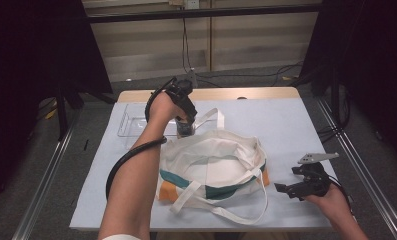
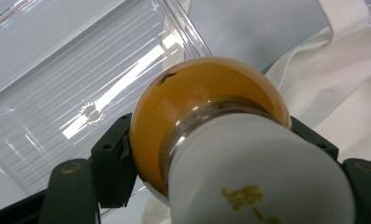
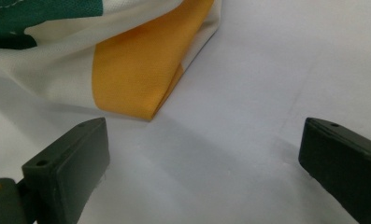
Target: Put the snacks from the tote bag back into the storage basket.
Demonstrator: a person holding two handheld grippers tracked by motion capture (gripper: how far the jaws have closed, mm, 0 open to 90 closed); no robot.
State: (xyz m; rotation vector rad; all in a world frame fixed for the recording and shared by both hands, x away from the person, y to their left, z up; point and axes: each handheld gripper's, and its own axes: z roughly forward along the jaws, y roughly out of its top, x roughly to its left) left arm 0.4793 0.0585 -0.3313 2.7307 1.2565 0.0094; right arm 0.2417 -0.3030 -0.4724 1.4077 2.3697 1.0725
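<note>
The bulb [image 2: 206, 140], clamped in the left tool [image 1: 186, 125], looks light, slick and fragile (hold its white base); right tool [image 3: 202, 163] gapes empty.

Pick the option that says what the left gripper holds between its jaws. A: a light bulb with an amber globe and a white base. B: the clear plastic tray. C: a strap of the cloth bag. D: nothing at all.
A: in the left gripper view, the left gripper has its two black jaws pressed on either side of the light bulb, whose amber globe and white base show above the clear tray.
</note>
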